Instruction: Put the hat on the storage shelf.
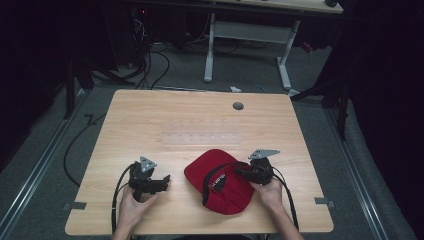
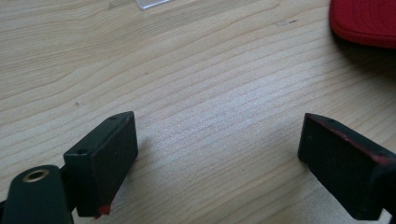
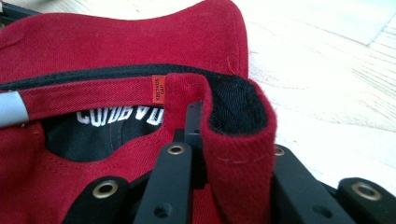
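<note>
Right gripper (image 3: 205,140) clenched on folded rim of red cap (image 1: 220,182) lying near table (image 1: 150,120) front edge, left gripper (image 2: 217,158) released over bare wood; thin fabric pinch may slip if lifted.

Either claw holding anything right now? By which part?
Right claw is shut on the red cap, pinching a fold of its back rim by the black inner band. Left claw is open, holding nothing.
</note>
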Motion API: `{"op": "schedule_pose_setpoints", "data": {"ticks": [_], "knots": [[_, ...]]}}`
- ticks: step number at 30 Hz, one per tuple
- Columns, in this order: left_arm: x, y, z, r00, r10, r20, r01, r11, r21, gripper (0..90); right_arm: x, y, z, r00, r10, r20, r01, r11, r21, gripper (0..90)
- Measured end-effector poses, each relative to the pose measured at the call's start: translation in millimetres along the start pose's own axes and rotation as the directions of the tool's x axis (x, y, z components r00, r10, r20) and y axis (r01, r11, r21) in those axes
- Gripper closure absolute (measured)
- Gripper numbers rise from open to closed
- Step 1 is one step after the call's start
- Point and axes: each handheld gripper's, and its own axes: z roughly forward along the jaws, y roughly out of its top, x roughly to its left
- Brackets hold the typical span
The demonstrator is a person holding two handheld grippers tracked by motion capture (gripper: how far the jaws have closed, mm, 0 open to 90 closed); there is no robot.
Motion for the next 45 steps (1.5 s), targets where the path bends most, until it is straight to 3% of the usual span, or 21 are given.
{"op": "schedule_pose_setpoints", "data": {"ticks": [15, 21, 25, 28, 35, 40, 45], "knots": [[-2.8, -0.9, -3.5, 0.9995, 0.006, 0.031, -0.007, 0.9998, 0.018, 14.9, 9.6, 9.6, -14.9, 0.9991, -0.006, -0.043, 0.005, 0.9996, -0.029, 83.4], [-7.5, 0.9, -7.9, 0.9968, -0.008, 0.080, 0.006, 0.9996, 0.026, 14.9, 13.2, 15.2, -22.2, 0.9989, -0.005, -0.046, 0.004, 0.9994, -0.034, 83.6], [-14.5, 5.8, -11.3, 0.9929, -0.010, 0.119, 0.008, 0.9998, 0.021, 15.1, 17.0, 21.7, -29.3, 0.9988, -0.012, -0.047, 0.010, 0.9988, -0.049, 83.6], [-20.9, 6.6, -11.3, 0.9916, 0.028, 0.126, -0.031, 0.9993, 0.023, 15.2, 18.0, 25.1, -34.7, 0.9986, -0.012, -0.053, 0.009, 0.9980, -0.063, 83.6], [-38.0, 5.3, -17.2, 0.9813, 0.077, 0.177, -0.081, 0.9966, 0.014, 15.5, 18.1, 31.9, -44.8, 0.9986, -0.004, -0.052, 0.000, 0.9969, -0.079, 83.6], [-47.4, 3.4, -19.5, 0.9719, 0.078, 0.222, -0.087, 0.9958, 0.030, 15.2, 16.5, 34.9, -49.3, 0.9984, 0.010, -0.055, -0.015, 0.9961, -0.087, 83.7], [-54.2, 2.2, -19.9, 0.9682, 0.095, 0.231, -0.103, 0.9944, 0.024, 15.9, 16.6, 39.8, -55.1, 0.9987, 0.013, -0.050, -0.018, 0.9947, -0.101, 83.6]]}}
